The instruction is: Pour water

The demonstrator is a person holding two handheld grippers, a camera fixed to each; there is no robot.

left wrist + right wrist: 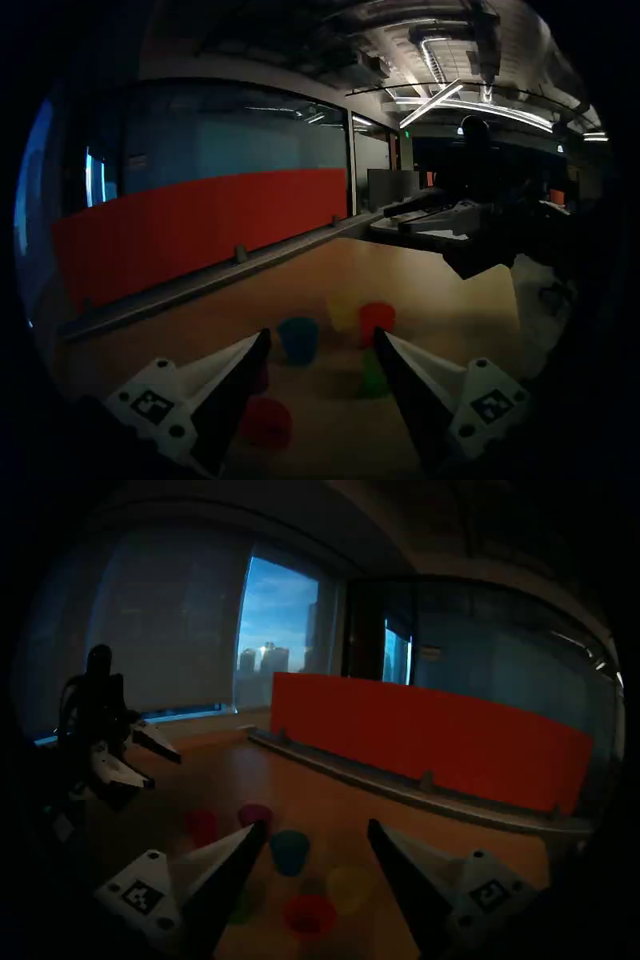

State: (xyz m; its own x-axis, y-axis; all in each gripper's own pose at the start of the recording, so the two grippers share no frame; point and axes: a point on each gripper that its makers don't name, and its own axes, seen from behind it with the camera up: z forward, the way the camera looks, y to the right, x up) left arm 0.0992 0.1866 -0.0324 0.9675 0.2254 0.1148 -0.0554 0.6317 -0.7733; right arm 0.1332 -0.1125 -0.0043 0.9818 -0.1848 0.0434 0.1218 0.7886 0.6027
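- Low over the wooden surface (448,304), left gripper (320,340), its fingers (232,384) spread wide and released, clasping nothing.
- Just ahead of those fingers, a loose cluster of small cups standing on the surface: blue cup (298,338) near the left fingertip, yellow cup (342,310) behind it, red cup (376,318) just beside the yellow one, green cup (372,374) in front of the red one, close by the right finger.
- Nearer the camera, second red cup (266,422), mouth up, partly covered by the left finger; magenta cup (258,378) barely peeking past that finger's edge.
- Too dim to tell whether any cup holds water.
- Farther off, above the far part of the surface, right gripper (396,222), dark against the room.
- In the right gripper view, right gripper (316,832) likewise parted and empty, with blue cup (289,851) seen between the fingertips but farther ahead, untouched.
- Along one side of the surface, a red partition (200,224); past its far end in the right gripper view, a window (276,652) with blue sky and city towers.
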